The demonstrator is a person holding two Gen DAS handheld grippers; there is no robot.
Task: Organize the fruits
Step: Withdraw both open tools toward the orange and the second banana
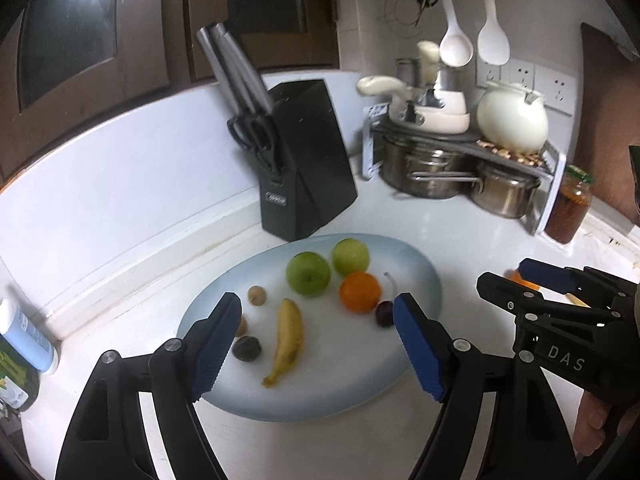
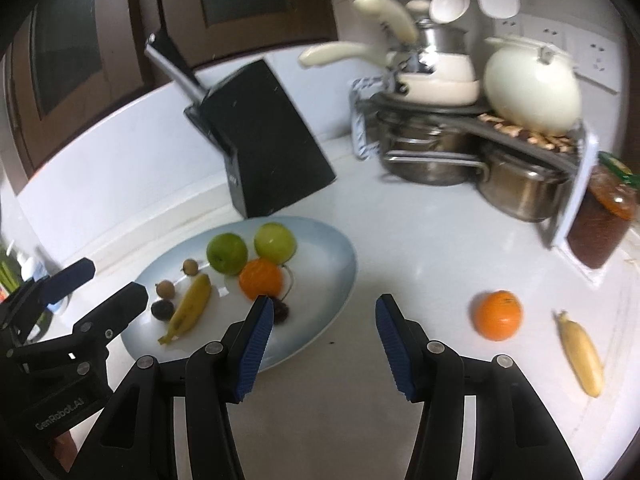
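- Both claws are nearest the camera: the left claw [image 1: 318,346] is spread wide above the plate [image 1: 420,276] with nothing between its pads, and the right claw [image 2: 324,346] is also spread and empty, above the bare tabletop [image 2: 400,248] just beside the plate.
- On the plate already lie two green apples [image 1: 308,273], an orange [image 1: 359,291], a banana [image 1: 289,338], a dark cherry [image 1: 384,314] and some small brown fruits [image 1: 247,348].
- Still on the tabletop, well apart from the plate to the right, are a second orange [image 2: 499,314] and a second banana [image 2: 582,356].
- Risk one: the loose orange is round and the tabletop is smooth, so a claw closing off-centre could push it and make it roll away.
- Risk two: the plate is crowded near its middle; putting a fruit down there could knock the apples or the cherry, and they may roll off the low rim.
- Risk three: the two claws are near each other, so both reaching together could make them collide.
- The loose banana looks blurred, so I cannot say surely how it lies for gripping.
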